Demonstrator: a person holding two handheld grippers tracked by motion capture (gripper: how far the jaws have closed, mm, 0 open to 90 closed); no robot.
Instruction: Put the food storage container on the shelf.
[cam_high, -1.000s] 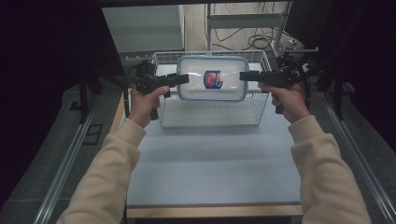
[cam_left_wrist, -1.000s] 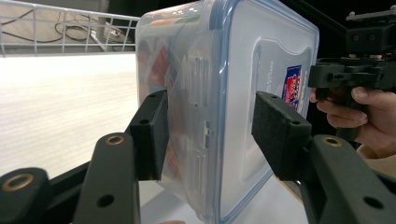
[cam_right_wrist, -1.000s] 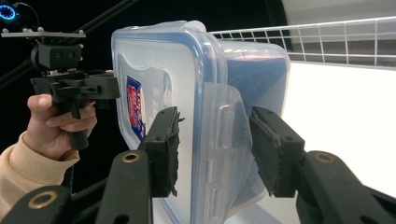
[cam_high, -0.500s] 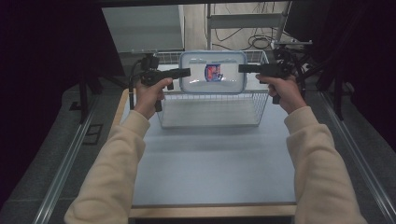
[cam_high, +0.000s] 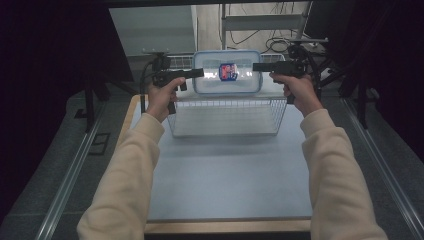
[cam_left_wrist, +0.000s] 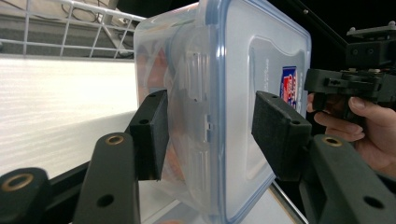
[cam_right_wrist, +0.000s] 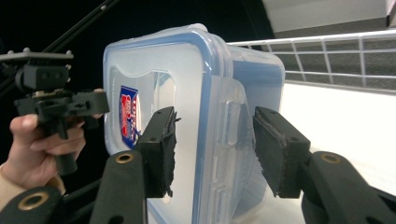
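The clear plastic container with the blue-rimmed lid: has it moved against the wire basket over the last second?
Yes. The clear plastic container has risen: earlier it overlapped the wire basket; now it is above the basket's rim.

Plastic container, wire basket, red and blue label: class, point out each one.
plastic container (cam_high: 207, 80), high view, clear lid left of label.
wire basket (cam_high: 225, 116), high view, front mesh wall.
label (cam_right_wrist: 130, 114), right gripper view, sticker's middle.
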